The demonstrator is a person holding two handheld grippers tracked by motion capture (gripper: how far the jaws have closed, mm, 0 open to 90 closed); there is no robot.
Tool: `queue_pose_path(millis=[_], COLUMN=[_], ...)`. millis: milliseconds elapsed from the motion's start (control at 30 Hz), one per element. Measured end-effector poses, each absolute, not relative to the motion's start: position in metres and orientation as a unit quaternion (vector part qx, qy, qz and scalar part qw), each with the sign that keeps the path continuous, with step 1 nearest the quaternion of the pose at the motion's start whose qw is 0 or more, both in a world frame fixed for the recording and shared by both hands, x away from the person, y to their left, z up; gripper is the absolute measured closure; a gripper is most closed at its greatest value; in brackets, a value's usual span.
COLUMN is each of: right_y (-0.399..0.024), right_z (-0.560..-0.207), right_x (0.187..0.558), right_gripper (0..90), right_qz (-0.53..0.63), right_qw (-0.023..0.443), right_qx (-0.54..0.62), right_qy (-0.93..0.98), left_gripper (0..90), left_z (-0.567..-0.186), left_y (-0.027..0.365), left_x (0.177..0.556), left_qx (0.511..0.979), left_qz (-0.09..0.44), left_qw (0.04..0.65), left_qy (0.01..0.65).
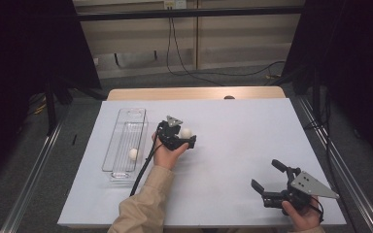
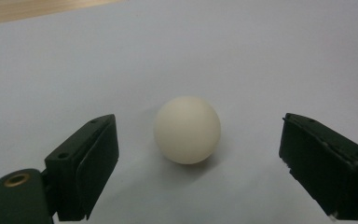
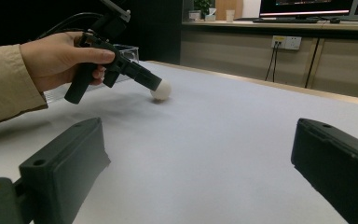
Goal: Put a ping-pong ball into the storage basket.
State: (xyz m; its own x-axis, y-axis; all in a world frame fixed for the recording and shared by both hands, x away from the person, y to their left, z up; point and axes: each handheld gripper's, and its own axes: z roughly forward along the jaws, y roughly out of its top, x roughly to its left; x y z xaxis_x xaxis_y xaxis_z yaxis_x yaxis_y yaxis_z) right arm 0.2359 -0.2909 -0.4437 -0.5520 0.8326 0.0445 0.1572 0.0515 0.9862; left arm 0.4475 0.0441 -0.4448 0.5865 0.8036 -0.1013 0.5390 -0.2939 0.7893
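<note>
A cream-white ball (image 2: pixel 187 129) rests on the white table sheet between the jaws of my left gripper (image 2: pixel 199 123), which stand wide with a gap on each side of it. From above, that ball (image 1: pixel 186 132) lies at the tips of the left gripper (image 1: pixel 184 136), just right of a clear plastic tray (image 1: pixel 118 145). A second white ball (image 1: pixel 133 154) sits inside the tray. My right gripper (image 1: pixel 265 174) is open near the front right of the sheet with nothing between its jaws. The right gripper view (image 3: pixel 199 128) looks toward the left gripper (image 3: pixel 140 77) and its ball (image 3: pixel 161 89).
The white sheet (image 1: pixel 233 145) covers a wooden table whose far edge (image 1: pixel 194 92) shows beyond it. Cables lie on the floor behind. Dark curtains and metal frame rails flank both sides.
</note>
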Motion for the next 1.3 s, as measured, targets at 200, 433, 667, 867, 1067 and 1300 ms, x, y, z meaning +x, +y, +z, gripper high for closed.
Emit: queue_pose_path(millis=[200,433,667,867,1067,1300], right_y=[-0.2883,-0.2882,-0.2888,-0.2884,-0.2883,-0.2886], right_z=[-0.4438,-0.4439,-0.4442,-0.4443,-0.4439,-0.4441], right_x=[0.2372,0.2376,0.2373,0.2376,0.2374,0.2375], right_gripper=[2.4,2.4,2.4,2.4,2.4,2.4], right_qz=[0.580,0.581,0.579,0.579,0.580,0.578], right_qw=[0.289,0.288,0.289,0.289,0.288,0.289], right_qx=[0.371,0.372,0.371,0.369,0.372,0.369], right_qy=[0.664,0.664,0.666,0.667,0.665,0.668], left_gripper=[11.2,10.9,11.3,11.2,11.2,11.2], left_z=[-0.4436,-0.4444,-0.4454,-0.4475,-0.4503,-0.4501], left_y=[0.0464,0.0472,0.0470,0.0470,0.0445,0.0444], left_x=[0.4477,0.4489,0.4502,0.4519,0.4537,0.4549], left_qx=[0.790,0.788,0.785,0.786,0.787,0.786], left_qz=[0.158,0.157,0.157,0.160,0.159,0.159], left_qw=[0.410,0.411,0.413,0.411,0.408,0.410], left_qy=[0.427,0.430,0.433,0.433,0.434,0.435])
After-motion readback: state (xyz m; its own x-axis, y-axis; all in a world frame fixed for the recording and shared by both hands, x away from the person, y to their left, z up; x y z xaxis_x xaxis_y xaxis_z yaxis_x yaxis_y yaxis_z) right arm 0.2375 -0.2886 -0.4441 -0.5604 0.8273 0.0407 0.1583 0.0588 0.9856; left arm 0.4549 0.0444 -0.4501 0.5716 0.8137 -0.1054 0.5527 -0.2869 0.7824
